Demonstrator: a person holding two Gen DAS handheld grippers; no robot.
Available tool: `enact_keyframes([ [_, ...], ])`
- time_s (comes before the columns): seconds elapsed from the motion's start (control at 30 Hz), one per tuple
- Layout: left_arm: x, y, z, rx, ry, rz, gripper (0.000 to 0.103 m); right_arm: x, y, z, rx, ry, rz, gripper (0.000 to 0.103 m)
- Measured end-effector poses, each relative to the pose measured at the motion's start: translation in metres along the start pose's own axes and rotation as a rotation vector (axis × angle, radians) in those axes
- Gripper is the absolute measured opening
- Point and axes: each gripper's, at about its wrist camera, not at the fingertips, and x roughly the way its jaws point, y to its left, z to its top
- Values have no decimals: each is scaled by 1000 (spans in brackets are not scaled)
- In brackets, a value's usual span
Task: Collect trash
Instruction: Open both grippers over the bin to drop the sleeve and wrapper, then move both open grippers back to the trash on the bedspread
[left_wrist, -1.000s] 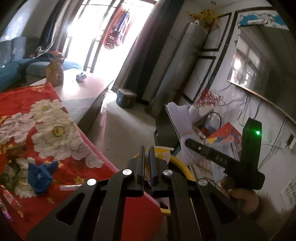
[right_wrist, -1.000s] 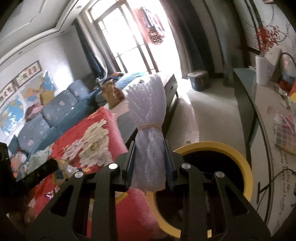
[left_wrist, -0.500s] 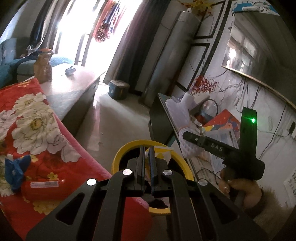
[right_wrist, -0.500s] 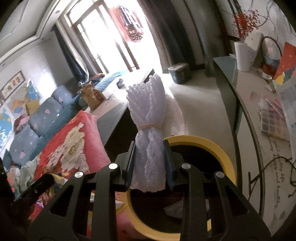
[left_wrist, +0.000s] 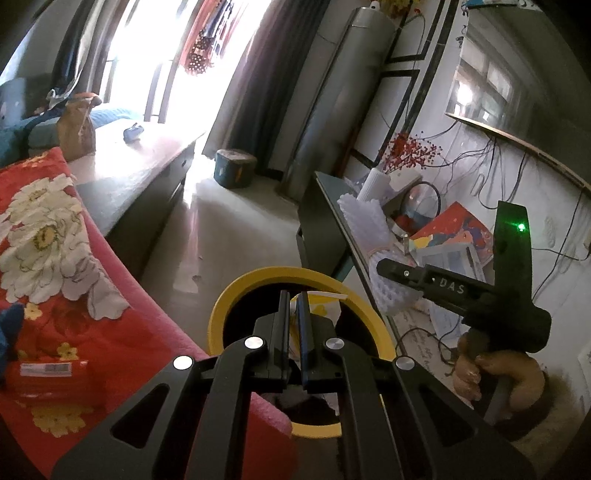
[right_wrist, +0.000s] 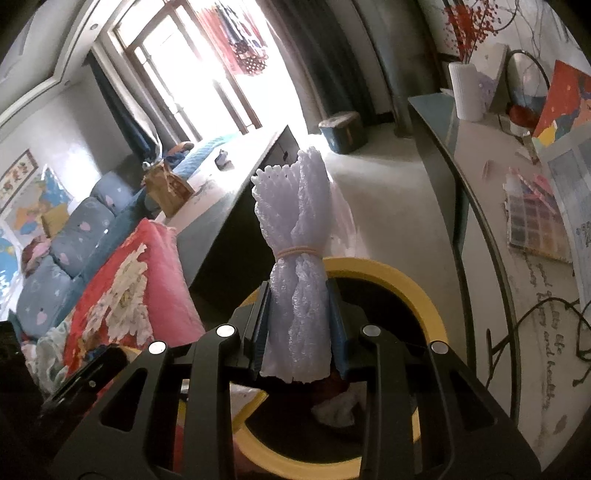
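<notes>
1. The right gripper (right_wrist: 299, 325) was clamped on a bundle of white foam netting (right_wrist: 297, 266) bound by a rubber band (right_wrist: 298, 252), held upright between its fingers.
2. The bundle hung above the open mouth of the yellow-rimmed trash bin (right_wrist: 417, 291); crumpled white waste (right_wrist: 340, 408) lay inside.
3. The left gripper (left_wrist: 291, 314) had its fingers drawn almost together with only a narrow slit between them, holding nothing, over the same bin (left_wrist: 236, 295).
4. The red floral blanket (left_wrist: 55, 258) lay just beside the bin, and the cluttered surface (right_wrist: 480, 155) ran along its other side.
</notes>
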Motion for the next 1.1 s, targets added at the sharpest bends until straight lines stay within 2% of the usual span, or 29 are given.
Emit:
enact_keyframes([
  [0.03, 3, 1, 0, -6, 3, -4, 5, 3, -2, -1, 5, 17, 6, 27],
  [0.1, 15, 7, -2, -38, 49, -31, 23, 8, -7, -4, 25, 48, 4, 32],
  [0.13, 18, 10, -3, -57, 62, -35, 60, 10, -10, -5, 39, 63, 0, 40],
  [0.17, 19, 14, -4, -79, 65, -37, 79, 11, -11, -6, 48, 70, -1, 45],
  [0.2, 18, 17, -6, -83, 61, -38, 79, 13, -12, -7, 52, 75, -5, 47],
  [0.27, 14, 21, -8, -79, 68, -17, 79, 12, -11, -8, 53, 67, -20, 58],
  [0.3, 11, 24, -9, -84, 72, -11, 79, 11, -11, -8, 53, 59, -25, 61],
  [0.33, 7, 26, -9, -89, 68, -12, 85, 10, -10, -8, 54, 50, -29, 63],
  [0.37, 1, 28, -10, -87, 53, -4, 92, 10, -8, -8, 55, 45, -29, 65],
  [0.4, -5, 29, -11, -78, 41, 17, 94, 10, -6, -9, 53, 41, -25, 66],
  [0.67, -44, 38, -12, -62, -11, 109, 96, -1, 19, -12, -15, -2, -5, 79],
  [0.9, -76, 53, -16, -84, -57, 179, 96, -13, 48, -15, -85, -42, 32, 82],
  [1.1, -106, 66, -19, -108, -105, 223, 96, -17, 73, -20, -155, -40, 78, 83],
])
